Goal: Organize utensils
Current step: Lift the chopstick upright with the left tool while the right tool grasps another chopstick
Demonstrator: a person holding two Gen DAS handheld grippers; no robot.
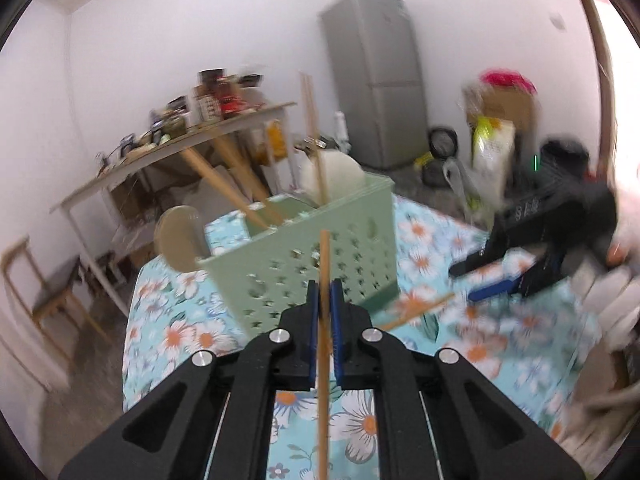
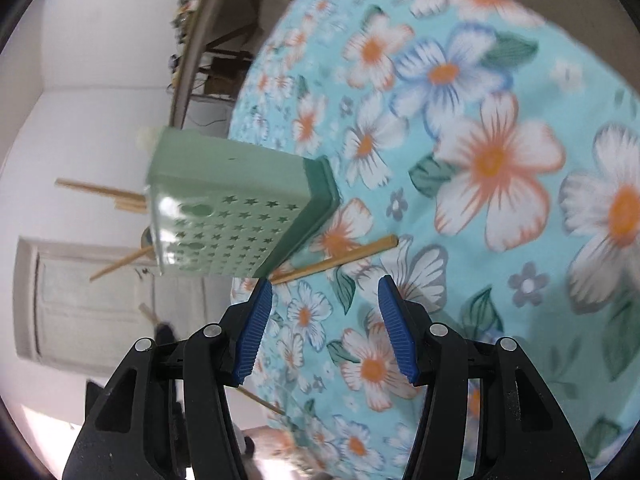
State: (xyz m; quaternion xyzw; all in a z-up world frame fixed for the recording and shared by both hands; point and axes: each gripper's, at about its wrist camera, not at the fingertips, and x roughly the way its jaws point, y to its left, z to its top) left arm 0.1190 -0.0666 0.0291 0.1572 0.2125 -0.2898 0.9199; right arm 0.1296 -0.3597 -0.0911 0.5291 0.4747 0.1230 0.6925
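Left gripper [image 1: 324,292] pinches 1 chopstick [image 1: 324,264]; carry it over the caddy [image 1: 320,248] at 12 o'clock, tip down. Right gripper [image 2: 325,284] gapes empty above a loose chopstick [image 2: 336,260].

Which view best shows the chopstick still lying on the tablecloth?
The right wrist view: the loose chopstick lies sharp and nearly whole on the floral tablecloth, beside the green utensil holder's base. The left wrist view shows only a blurred stretch of it past the holder.
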